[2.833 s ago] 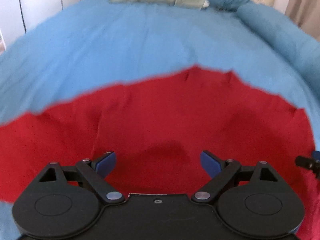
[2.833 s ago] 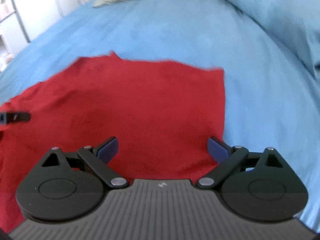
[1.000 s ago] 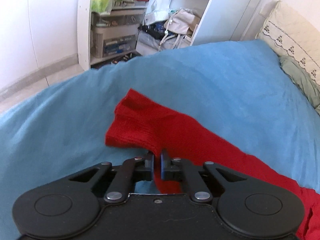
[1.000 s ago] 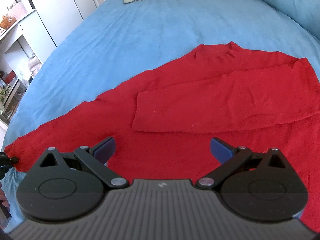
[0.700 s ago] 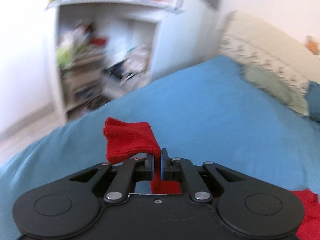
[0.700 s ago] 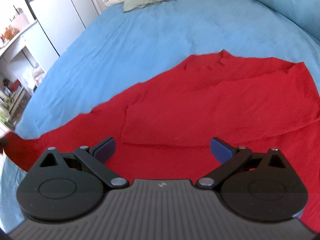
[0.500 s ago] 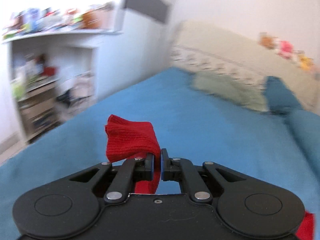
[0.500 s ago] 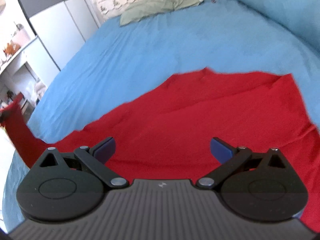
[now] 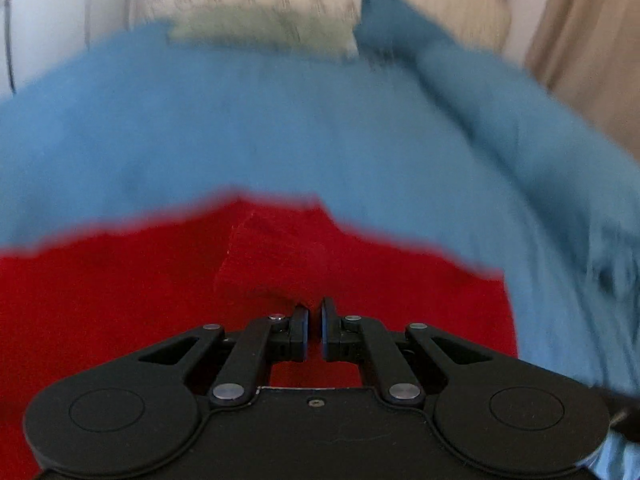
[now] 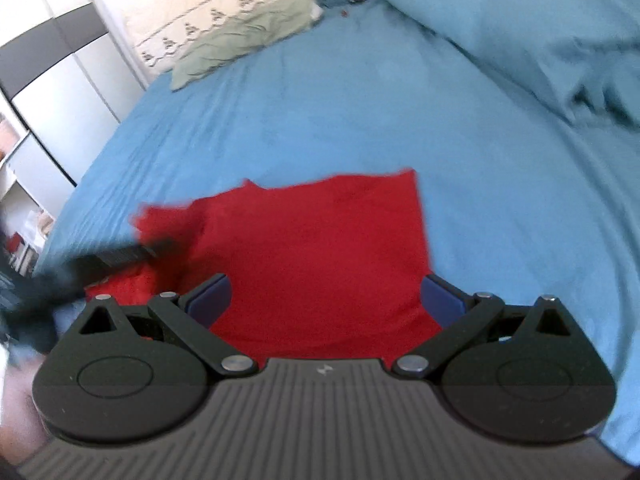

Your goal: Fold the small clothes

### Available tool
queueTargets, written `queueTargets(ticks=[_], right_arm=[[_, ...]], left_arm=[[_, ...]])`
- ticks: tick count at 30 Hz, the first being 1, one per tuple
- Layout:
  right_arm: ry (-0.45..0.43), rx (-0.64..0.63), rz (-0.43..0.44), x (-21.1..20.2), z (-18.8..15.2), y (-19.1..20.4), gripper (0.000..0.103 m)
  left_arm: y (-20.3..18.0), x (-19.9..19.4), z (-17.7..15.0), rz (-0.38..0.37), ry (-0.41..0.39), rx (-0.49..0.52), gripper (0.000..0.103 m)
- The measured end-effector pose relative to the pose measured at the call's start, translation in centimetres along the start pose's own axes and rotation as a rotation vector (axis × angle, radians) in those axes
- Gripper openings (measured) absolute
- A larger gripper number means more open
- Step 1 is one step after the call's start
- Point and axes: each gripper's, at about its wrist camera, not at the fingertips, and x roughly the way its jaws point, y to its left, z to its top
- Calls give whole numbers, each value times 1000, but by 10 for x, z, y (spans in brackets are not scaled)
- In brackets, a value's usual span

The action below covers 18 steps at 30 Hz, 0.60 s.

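Note:
A red long-sleeved top (image 10: 320, 248) lies spread on a blue bed. My left gripper (image 9: 314, 316) is shut on the red sleeve cuff (image 9: 276, 260) and holds it over the body of the top (image 9: 100, 300); the view is blurred. In the right wrist view the left gripper (image 10: 156, 246) shows as a dark blurred shape at the left over the top's left part. My right gripper (image 10: 326, 296) is open and empty, low over the near edge of the top.
The blue bedsheet (image 10: 340, 100) stretches away beyond the top. A green pillow (image 10: 244, 40) and a patterned cream pillow (image 10: 224, 4) lie at the head of the bed. A bunched blue duvet (image 10: 540, 28) lies on the right. White cupboards (image 10: 60, 92) stand at the left.
My left gripper has lifted the sleeve cuff off the bed and swung it from the left across over the body of the top. My right gripper stayed open.

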Motion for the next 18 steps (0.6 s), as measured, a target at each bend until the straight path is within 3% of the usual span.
queueTargets(ticks=[3, 5, 7, 8, 9, 13, 18], right_arm=[[25, 27, 13, 4, -5, -24, 103], [38, 31, 16, 7, -9, -34, 103], [47, 40, 21, 8, -14, -41, 103], [51, 43, 21, 8, -15, -44, 103], [53, 43, 21, 8, -14, -45, 103], [43, 1, 20, 7, -6, -33, 103], [65, -167, 52, 18, -3, 18, 103]], left_arm=[[-10, 22, -21, 46, 60, 44, 7], [-15, 20, -26, 55, 46, 57, 12], [-17, 18, -27, 45, 54, 68, 37], [-16, 15, -24, 27, 58, 71, 56], [-17, 11, -24, 18, 58, 75, 64], [-10, -27, -25, 72, 32, 107, 69], [39, -67, -27, 189, 20, 107, 86]])
